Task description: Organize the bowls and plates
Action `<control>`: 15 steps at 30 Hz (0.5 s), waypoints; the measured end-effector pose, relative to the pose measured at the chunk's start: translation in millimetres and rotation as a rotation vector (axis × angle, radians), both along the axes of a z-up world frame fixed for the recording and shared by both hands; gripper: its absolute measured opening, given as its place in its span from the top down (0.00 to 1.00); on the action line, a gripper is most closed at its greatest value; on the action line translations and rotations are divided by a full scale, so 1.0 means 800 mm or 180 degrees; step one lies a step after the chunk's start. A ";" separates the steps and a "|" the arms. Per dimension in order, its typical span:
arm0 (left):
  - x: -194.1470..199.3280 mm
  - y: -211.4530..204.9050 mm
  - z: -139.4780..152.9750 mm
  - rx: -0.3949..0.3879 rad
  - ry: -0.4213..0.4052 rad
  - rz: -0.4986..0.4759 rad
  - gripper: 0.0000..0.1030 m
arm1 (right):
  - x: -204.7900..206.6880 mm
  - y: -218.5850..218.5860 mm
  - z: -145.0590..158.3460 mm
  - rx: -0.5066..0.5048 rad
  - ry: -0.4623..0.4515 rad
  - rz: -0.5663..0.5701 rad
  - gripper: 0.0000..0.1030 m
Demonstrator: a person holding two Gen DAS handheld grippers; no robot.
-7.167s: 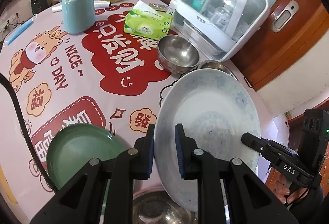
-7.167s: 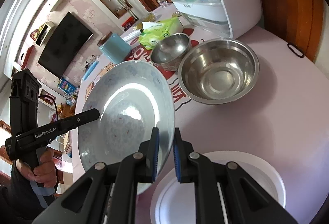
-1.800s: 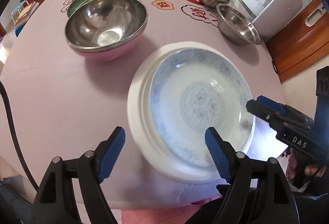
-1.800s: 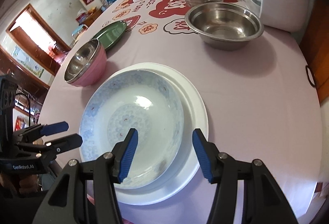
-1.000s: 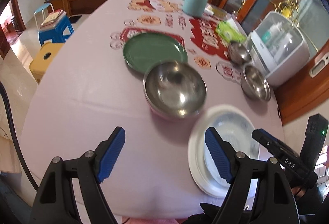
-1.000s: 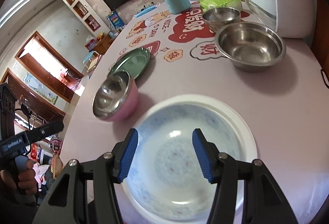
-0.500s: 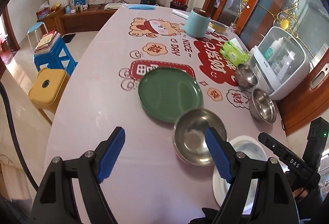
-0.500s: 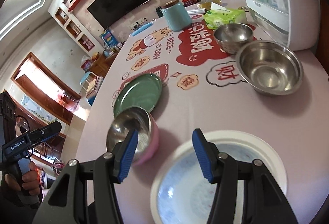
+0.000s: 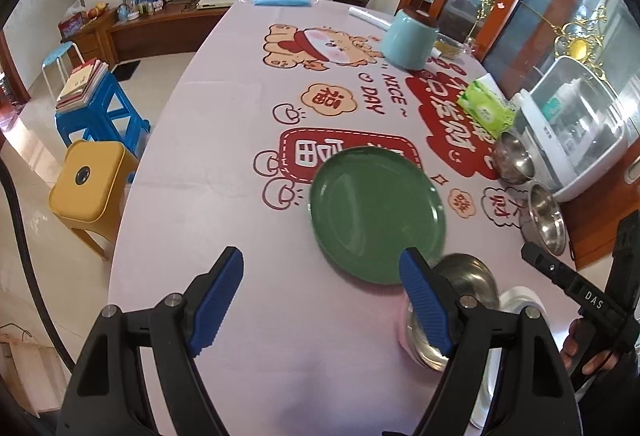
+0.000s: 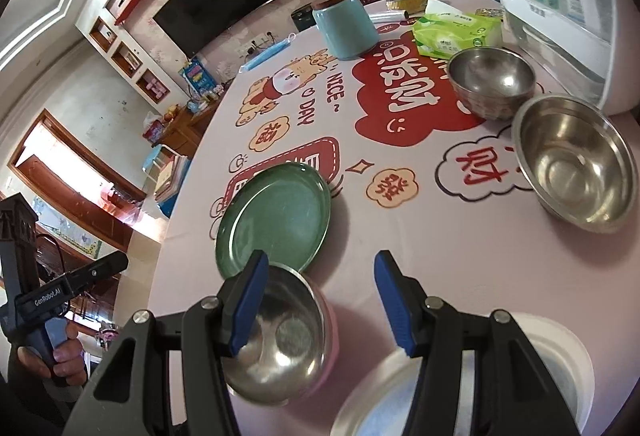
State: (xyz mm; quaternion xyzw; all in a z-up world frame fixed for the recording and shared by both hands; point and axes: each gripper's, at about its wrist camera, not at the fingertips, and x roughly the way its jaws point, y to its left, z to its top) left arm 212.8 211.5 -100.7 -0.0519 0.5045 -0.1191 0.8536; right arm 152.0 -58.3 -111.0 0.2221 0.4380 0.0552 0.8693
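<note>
- The table (image 9: 208, 139), under a pink printed cloth, carries every dish.
- The white plate (image 10: 560, 336) sits at the near edge, with the blue-patterned plate (image 10: 384, 412) lying in it.
- The green plate (image 9: 376, 213) lies mid-table, just beside the pink-sided steel bowl (image 10: 286, 340) nearer the front edge.
- Two steel bowls (image 10: 576, 171) stand by the right edge.
- Left gripper (image 9: 320, 300) and right gripper (image 10: 320, 304) both hang above the table, jaws wide apart and holding nothing.
</note>
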 end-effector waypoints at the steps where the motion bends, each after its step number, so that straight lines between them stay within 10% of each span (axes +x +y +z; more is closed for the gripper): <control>1: 0.005 0.001 -0.005 -0.0017 0.0013 -0.0006 0.23 | 0.004 0.002 -0.002 -0.0017 0.0017 -0.0002 0.46; 15: 0.061 -0.013 -0.082 -0.0133 0.0280 -0.0243 0.23 | 0.063 0.020 -0.052 -0.0153 0.0396 0.0206 0.46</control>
